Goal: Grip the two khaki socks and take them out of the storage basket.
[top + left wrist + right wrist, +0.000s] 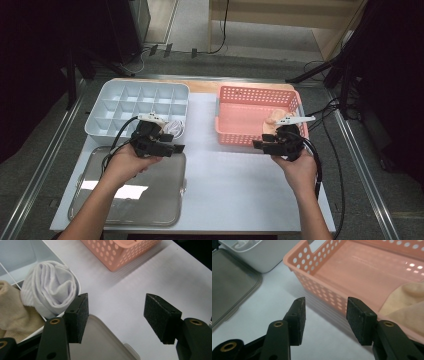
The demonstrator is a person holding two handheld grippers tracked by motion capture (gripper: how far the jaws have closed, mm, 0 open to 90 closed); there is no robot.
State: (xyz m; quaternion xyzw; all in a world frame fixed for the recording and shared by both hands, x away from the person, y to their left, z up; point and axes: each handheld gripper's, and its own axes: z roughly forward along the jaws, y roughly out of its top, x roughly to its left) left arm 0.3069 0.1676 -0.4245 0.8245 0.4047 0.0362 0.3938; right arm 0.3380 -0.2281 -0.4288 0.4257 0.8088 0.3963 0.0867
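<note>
Right now your left tool (116,317) hangs spread and empty just beside the white sock (50,287) in the divided tray's (107,95) corner cell; your right tool (325,320) gapes empty at the pink basket's (312,272) near wall, beige sock (407,305) inside

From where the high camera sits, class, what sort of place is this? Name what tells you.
Probably a lab or recording workspace rather than a home: a white table edged with metal rails, dark tripod legs and cables around it, and staged props, a compartment organiser and pink basket.
</note>
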